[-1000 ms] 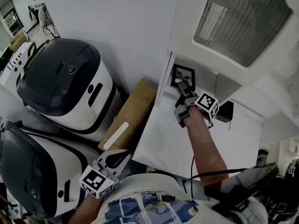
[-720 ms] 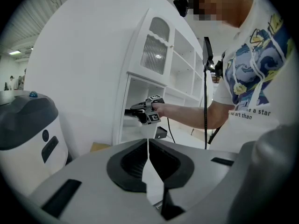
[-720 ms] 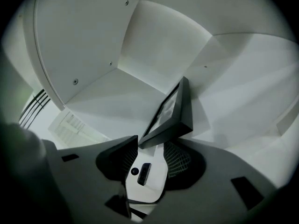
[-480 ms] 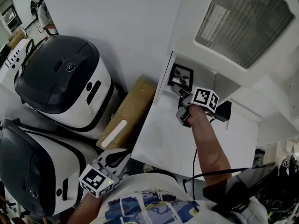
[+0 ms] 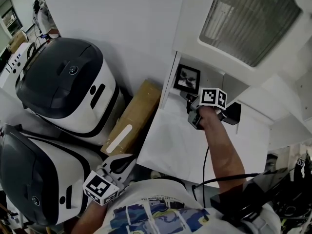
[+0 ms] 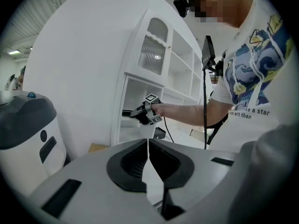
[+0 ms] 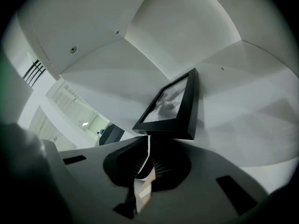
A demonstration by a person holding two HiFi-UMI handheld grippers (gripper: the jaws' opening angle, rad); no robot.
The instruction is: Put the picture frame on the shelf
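Muted near-grey colour, even overhead indoor light, bright white cabinet [image 5: 192,28], soft shadow beside picture frame [image 7: 175,106], strong fisheye bending, black vignette corners in gripper views, near foreground slightly soft

Head view looks steeply down; right gripper view close to picture frame [image 7: 170,101], shared.

Right claw [image 7: 148,139], jaws just closed with nothing between them, just before the black rectangular picture frame [image 7: 174,107] on the white shelf [image 7: 247,111].
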